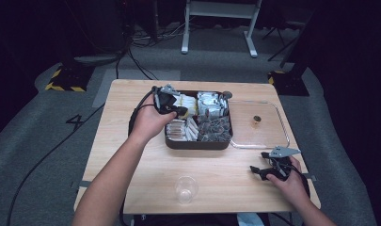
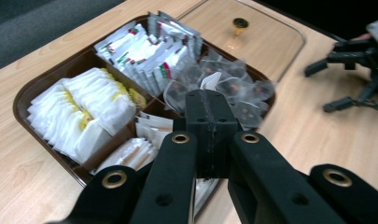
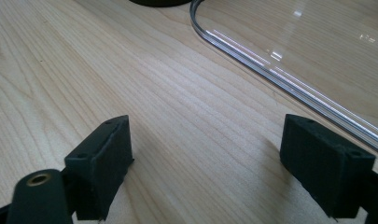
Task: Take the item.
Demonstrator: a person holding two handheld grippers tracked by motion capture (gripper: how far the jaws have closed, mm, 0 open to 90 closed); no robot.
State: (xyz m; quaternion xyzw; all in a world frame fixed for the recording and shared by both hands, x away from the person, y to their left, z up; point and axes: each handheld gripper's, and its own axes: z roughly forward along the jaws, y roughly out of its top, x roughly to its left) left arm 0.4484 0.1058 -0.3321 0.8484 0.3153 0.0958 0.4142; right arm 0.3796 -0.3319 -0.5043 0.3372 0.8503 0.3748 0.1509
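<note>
Two grippers: left gripper (image 2: pixel 210 135) over tray (image 2: pixel 23 93), right gripper (image 3: pixel 210 163) tabletop.

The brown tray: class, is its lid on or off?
Off. The clear lid lies flat on the table beside the tray, leaving the sachets uncovered.

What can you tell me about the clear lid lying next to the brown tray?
The clear lid is a transparent rounded rectangle, plastic or glass by its look, with a small dark and gold knob at its middle. It lies flat on the wooden table, knob up, its left edge against the brown tray. The wood grain shows through it. Neither claw touches it.
</note>
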